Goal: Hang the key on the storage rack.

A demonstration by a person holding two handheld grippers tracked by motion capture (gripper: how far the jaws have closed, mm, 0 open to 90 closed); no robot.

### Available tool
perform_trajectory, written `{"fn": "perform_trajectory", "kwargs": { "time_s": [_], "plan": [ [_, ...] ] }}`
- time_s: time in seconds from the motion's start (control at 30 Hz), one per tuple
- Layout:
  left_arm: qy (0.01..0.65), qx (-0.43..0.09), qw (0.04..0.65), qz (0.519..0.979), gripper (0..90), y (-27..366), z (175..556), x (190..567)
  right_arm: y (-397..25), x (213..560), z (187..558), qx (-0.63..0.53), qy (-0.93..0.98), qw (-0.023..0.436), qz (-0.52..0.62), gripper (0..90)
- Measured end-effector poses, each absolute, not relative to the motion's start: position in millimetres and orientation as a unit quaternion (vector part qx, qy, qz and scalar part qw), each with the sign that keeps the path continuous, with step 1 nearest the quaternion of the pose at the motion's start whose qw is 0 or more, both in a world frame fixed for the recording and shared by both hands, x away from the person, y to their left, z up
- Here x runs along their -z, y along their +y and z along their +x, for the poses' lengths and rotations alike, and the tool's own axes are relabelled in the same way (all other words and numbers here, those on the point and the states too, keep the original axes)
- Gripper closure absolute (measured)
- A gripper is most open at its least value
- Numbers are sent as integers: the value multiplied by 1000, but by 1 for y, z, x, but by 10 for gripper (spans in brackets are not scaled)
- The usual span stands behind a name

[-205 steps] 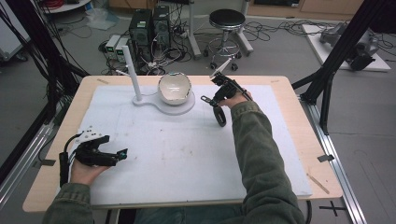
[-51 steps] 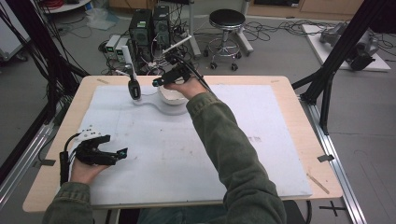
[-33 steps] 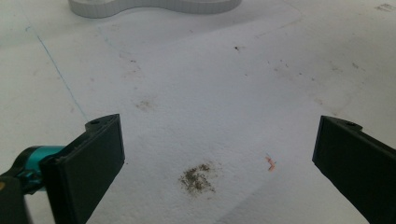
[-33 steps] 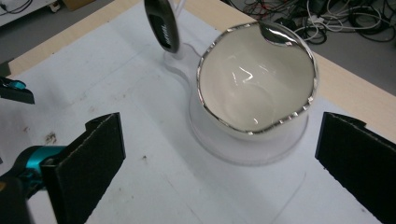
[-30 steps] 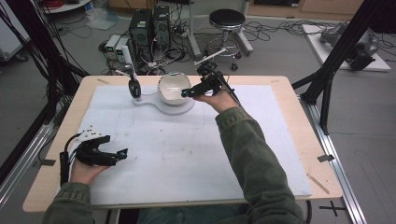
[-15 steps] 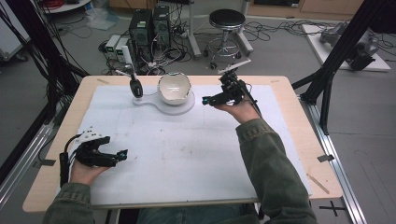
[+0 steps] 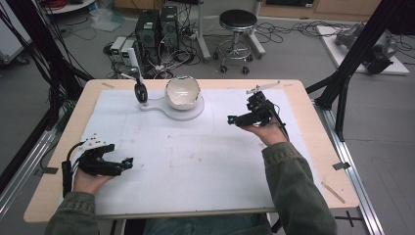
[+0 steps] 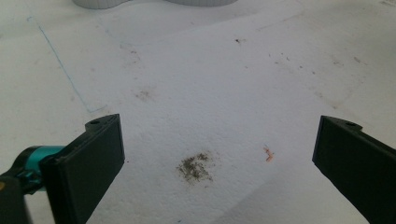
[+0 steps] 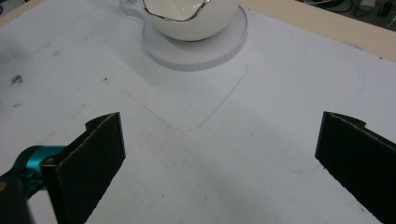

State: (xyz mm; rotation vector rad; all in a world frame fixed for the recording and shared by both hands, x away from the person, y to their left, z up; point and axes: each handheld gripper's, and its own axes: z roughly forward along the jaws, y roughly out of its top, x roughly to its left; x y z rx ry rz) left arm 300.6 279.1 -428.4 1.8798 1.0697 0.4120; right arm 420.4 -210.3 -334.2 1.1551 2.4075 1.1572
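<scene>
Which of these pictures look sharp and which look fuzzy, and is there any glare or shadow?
High view: soft all over, evenly lit, faint shadows, and the white bowl is pale but readable. Left gripper view: the sheet's dirt smudge is crisp, while the left tool's near edge blurs. Right gripper view: the bowl's rim shines with a bright highlight, its stand casts a soft shadow, and the right tool is sharp.

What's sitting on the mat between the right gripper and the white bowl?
Nothing. In the right gripper view, bare white mat runs from the open right gripper to the white bowl on its stand.
</scene>
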Motion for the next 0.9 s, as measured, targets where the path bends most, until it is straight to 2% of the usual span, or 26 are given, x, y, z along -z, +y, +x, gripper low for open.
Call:
{"fn": "perform_trajectory", "kwargs": {
  "time_s": [0.17, 0.4, 0.73, 0.9],
  "plan": [
    [434, -167, 453, 761, 27, 279, 300, 429, -213, 343, 414, -364, 830, 128, 402, 5],
    [433, -167, 451, 762, 27, 279, 300, 429, -214, 346, 401, -381, 826, 136, 392, 5],
    [434, -167, 450, 762, 27, 279, 300, 429, -241, 373, 385, -389, 808, 135, 422, 5],
    [433, -169, 448, 764, 27, 279, 300, 429, -257, 382, 374, -412, 785, 152, 437, 5]
  ]
}}
